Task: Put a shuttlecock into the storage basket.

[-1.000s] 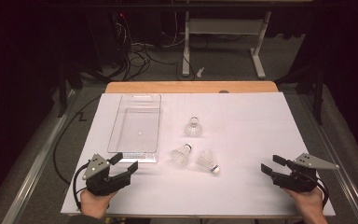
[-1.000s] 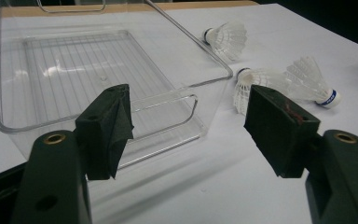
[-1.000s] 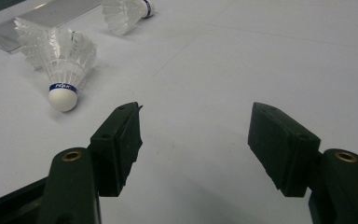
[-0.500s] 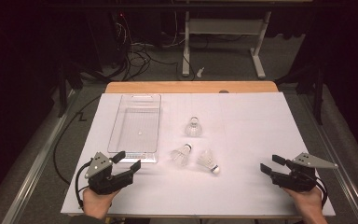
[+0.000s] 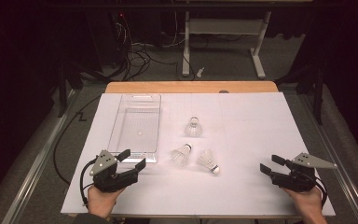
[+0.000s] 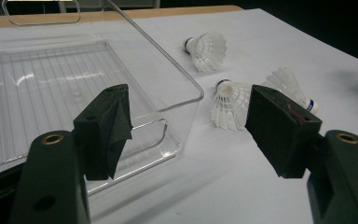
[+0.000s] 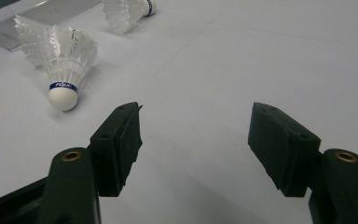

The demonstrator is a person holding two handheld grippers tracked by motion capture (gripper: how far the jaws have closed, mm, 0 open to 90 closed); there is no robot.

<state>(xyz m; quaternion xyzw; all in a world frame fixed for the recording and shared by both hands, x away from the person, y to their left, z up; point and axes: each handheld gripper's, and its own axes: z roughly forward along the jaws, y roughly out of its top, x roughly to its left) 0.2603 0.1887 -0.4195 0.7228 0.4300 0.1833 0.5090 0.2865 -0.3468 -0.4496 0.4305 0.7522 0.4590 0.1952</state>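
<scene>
Left hand-held gripper (image 5: 133,159): held low at the near left of the desk (image 5: 251,121), jaws spread wide apart with nothing between them. In the left gripper view (image 6: 189,123) the near short rim of a clear plastic tray (image 6: 74,88) is seen just beyond the left jaw, and a shuttlecock behind the right jaw.

Right hand-held gripper (image 5: 270,165): held at the near right corner of the desk, close to the right edge, jaws likewise apart and empty. In the right gripper view (image 7: 196,140) bare white surface is seen between and beyond the jaws.

Clear plastic tray (image 5: 136,126): laid lengthwise on the left half of the desk, empty, its near end just beside the left hand-held gripper, its far end near the wooden far edge.

Middle shuttlecock (image 5: 182,154): laid on its side just right of the tray's near corner, cork pointed away from the person.

Near shuttlecock (image 5: 208,161): laid on its side just beside the middle one, apart from it, cork with blue band (image 7: 63,87) pointed toward the near right.

Far shuttlecock (image 5: 193,127): set apart, farther back near the desk's centre.

Open room: a broad bare stretch is left across the right half of the desk, between the shuttlecocks and the right hand-held gripper, and along the near edge between the two hands.
</scene>
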